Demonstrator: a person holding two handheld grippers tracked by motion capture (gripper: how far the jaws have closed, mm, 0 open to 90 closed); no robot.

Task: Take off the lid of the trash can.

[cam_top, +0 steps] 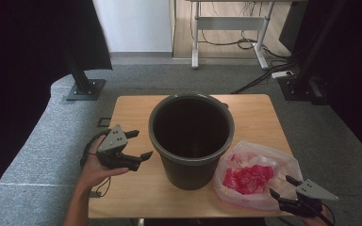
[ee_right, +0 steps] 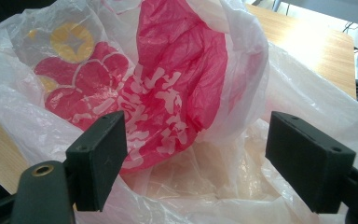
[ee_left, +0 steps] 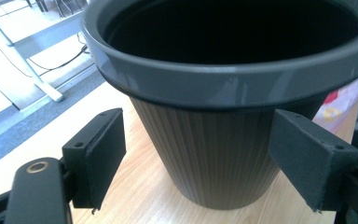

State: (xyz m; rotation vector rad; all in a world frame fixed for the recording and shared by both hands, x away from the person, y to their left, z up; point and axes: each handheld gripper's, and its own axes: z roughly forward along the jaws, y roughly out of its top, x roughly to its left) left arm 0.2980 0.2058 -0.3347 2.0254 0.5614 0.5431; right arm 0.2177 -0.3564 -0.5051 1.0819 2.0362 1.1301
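Item: 1 bin [cam_top: 191,136], dark grey, upright at the table's [cam_top: 132,108] centre, empty as far as I can see into it

Item: 1 bag [cam_top: 254,176], thin clear plastic with red and yellow print, slumped on the table just right of the bin, mouth loose toward me

Item: 2 grippers. My left gripper [cam_top: 139,145] sits on the table beside the bin's left wall, jaws apart and holding nothing; in the left gripper view the bin stands between the 2 pads without touching either. My right gripper [cam_top: 283,186] hovers at the bag's near edge, jaws apart, film lying between them but not pinched

Work in hand, as I judge it: lining the bin with the bag

Risks:
- I may catch only 1 layer of film, so the bag stays closed or tears when lifted
- The film is slippery and may slide out of the pads
- The light bin may shift or tip if my left gripper nudges it off-centre
- A dragged bag may snag on the bin's rim

Other: 1 white desk frame [cam_top: 228,28] and loose cables on the floor beyond
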